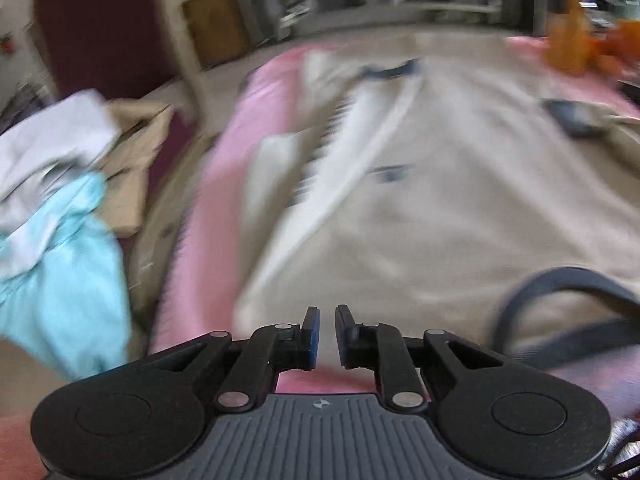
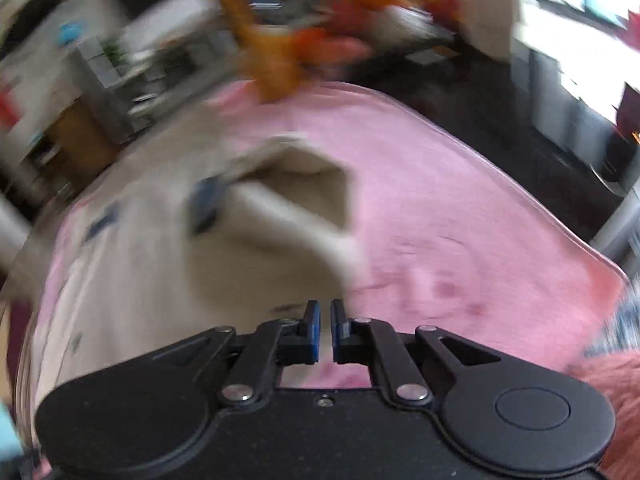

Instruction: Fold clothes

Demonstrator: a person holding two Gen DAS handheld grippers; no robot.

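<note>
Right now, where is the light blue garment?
In the left wrist view, the light blue garment sits at the far left, off the pink blanket, heaped under a white cloth and left of the beige garment.

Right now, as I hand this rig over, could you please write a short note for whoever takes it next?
Left gripper: jaws slightly apart, holding nothing, at the near hem of the beige shirt.
Right gripper: jaws nearly closed, nothing visibly between them, at the shirt's right edge.
The shirt lies spread on the pink blanket; its right sleeve is lifted or turned inward, though blur hides how.
A light blue garment and a white one wait to the left.
Done: shirt laid out. Left: all its folds, then the waiting pile.
</note>
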